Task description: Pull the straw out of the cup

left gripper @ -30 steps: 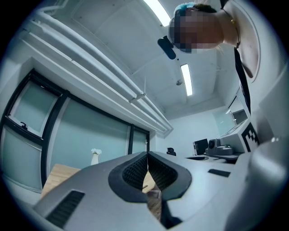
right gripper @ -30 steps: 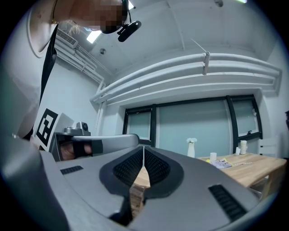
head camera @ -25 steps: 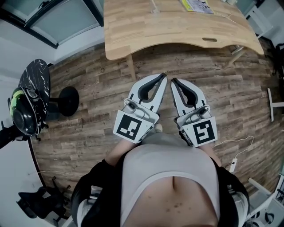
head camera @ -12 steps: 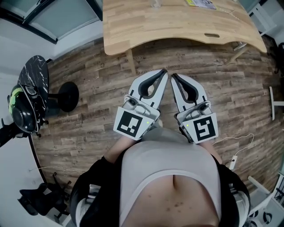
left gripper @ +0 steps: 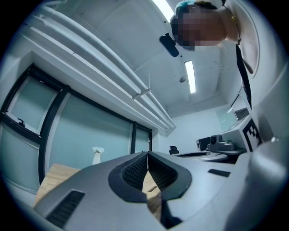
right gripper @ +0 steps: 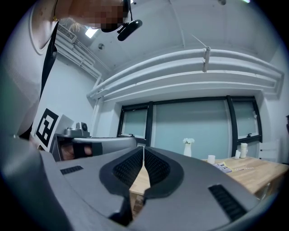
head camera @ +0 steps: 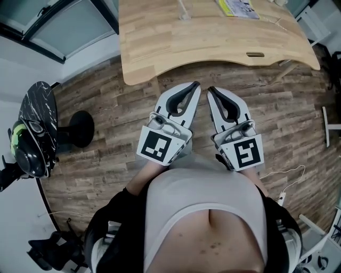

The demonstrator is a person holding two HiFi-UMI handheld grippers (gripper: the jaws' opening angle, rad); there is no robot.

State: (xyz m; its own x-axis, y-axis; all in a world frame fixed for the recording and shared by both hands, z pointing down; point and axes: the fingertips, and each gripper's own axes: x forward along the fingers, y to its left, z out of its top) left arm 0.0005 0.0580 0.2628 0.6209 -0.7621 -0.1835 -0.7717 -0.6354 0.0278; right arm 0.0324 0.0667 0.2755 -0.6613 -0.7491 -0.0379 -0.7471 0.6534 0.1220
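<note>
Right gripper view: flowers [right gripper: 188,141] in vase [right gripper: 187,151]; left hand-held gripper [left gripper: 147,154] and right hand-held gripper [right gripper: 143,148] clenched empty.

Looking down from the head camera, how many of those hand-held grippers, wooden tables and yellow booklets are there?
2 grippers: left gripper, right gripper
1 wooden table
1 yellow booklet
Total: 4
</note>
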